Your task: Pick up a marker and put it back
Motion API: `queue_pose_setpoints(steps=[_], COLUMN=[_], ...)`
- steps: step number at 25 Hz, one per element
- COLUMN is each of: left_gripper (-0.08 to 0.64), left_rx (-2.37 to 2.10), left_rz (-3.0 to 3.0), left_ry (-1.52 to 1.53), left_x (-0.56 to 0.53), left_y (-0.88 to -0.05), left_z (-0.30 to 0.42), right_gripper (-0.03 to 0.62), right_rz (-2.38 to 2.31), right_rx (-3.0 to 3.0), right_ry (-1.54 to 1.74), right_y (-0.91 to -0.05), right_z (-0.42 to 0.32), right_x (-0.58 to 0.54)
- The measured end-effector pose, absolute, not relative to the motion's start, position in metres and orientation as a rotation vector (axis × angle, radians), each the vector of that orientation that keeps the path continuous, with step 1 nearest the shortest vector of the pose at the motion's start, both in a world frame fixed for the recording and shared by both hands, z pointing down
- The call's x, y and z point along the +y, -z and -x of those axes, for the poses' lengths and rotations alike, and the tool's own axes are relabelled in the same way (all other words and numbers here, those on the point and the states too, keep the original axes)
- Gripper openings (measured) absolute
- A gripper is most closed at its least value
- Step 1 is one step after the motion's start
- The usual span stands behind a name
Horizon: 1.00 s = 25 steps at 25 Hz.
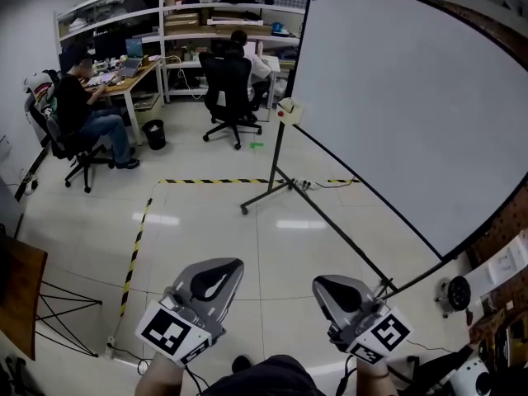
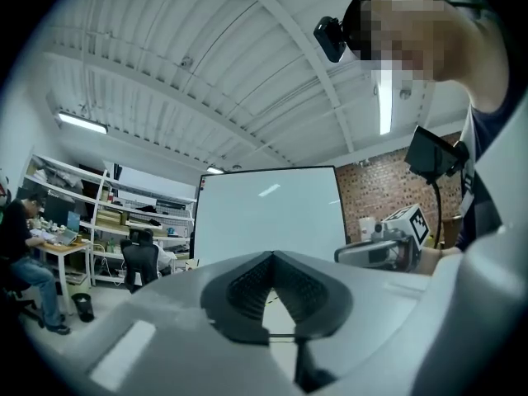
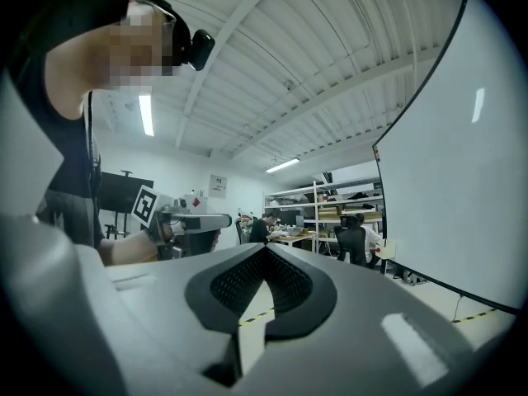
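Two empty grippers by the whiteboard (image 1: 396, 97)
Head view shows my left gripper (image 1: 216, 277) and right gripper (image 1: 342, 292) above the floor (image 1: 214, 221); only the gripper views show their jaws together. I can't spot the marker.

Bright, even indoor light comes from ceiling strip lights (image 2: 385, 101), which burn out to white glare. The pale floor (image 1: 214, 246) mirrors them in soft patches, with faint shadows. All my views bend strongly at the edges and darken in the corners. Up close, my jaws look slightly soft.
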<state>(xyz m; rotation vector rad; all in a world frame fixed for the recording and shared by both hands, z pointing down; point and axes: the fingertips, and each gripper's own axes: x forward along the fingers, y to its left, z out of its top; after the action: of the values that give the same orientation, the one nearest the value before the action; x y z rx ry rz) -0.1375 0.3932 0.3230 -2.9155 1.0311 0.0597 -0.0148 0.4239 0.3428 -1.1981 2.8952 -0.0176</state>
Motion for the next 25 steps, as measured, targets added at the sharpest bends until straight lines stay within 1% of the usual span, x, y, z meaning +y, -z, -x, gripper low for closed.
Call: queue_pose_setpoints(steps=[6, 10, 17, 25], left_gripper=[0.006, 0.006, 0.006, 0.006], left_rx=[1.028, 1.023, 1.051, 1.060], left_rz=[2.930, 2.921, 2.879, 2.826], left_ry=[-0.092, -0.048, -0.005, 0.024], left_x=[0.349, 0.316, 0.233, 0.148], left_y=[-0.319, -0.326, -0.325, -0.317], left_z=[0.141, 0.130, 0.087, 0.032], right_gripper=[0.000, 0.001, 0.001, 0.000], right_rz=[1.209, 1.200, 1.107, 1.014], right_rx=[2.891, 2.888, 2.914, 2.956], right_ry=[0.030, 0.034, 0.074, 0.087], right_y=[-0.337, -0.342, -0.357, -0.354], right_z=[0.017, 0.007, -0.028, -0.065], right_x=[0.377, 0.343, 0.270, 0.183])
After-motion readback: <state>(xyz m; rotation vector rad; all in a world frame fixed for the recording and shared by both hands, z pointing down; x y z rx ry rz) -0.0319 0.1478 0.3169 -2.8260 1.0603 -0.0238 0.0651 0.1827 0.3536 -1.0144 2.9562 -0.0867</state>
